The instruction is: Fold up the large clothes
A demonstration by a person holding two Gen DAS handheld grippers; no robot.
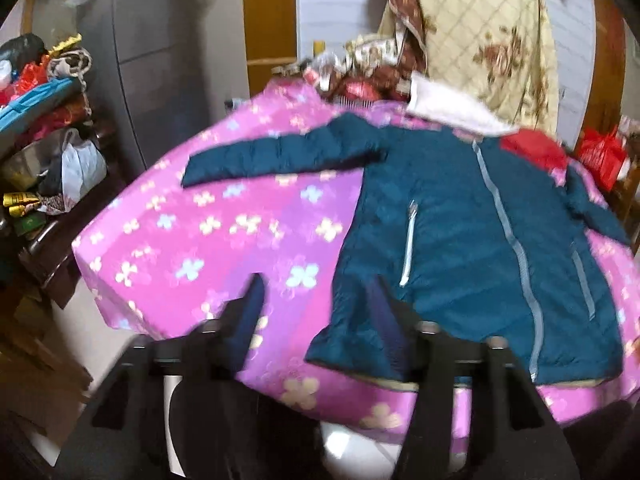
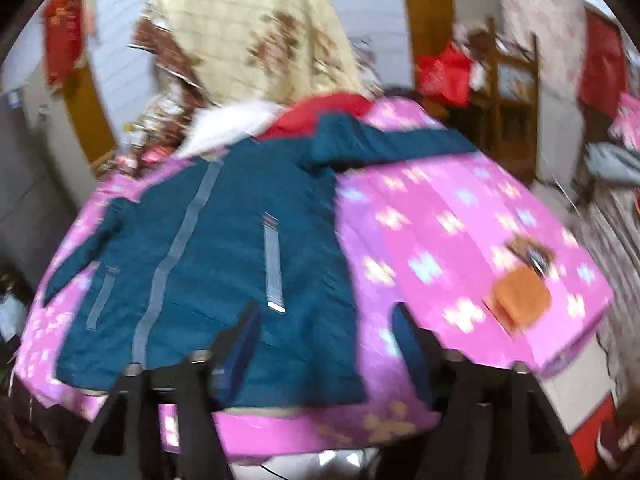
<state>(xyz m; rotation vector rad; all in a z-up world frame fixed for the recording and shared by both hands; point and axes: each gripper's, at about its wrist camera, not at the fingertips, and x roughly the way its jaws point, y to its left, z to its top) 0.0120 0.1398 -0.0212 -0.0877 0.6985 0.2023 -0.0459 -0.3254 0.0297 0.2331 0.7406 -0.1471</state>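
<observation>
A teal padded jacket (image 1: 460, 240) (image 2: 224, 240) lies flat, zip side up, on a table under a pink flowered cloth (image 1: 192, 248) (image 2: 460, 208). One sleeve (image 1: 272, 156) stretches out to the left in the left wrist view; the other sleeve (image 2: 400, 140) reaches right in the right wrist view. My left gripper (image 1: 318, 292) hovers open over the jacket's lower left hem, holding nothing. Over the hem's lower right corner my right gripper (image 2: 328, 320) is open too, its pads clear of the fabric.
A red garment (image 1: 532, 148) and white fleece (image 1: 452, 116) lie by the collar, with a cream quilted blanket (image 1: 480, 40) behind. An orange pouch (image 2: 520, 300) sits on the cloth's right part. Cluttered shelves (image 1: 48, 120) stand left, a wooden chair (image 2: 508, 92) right.
</observation>
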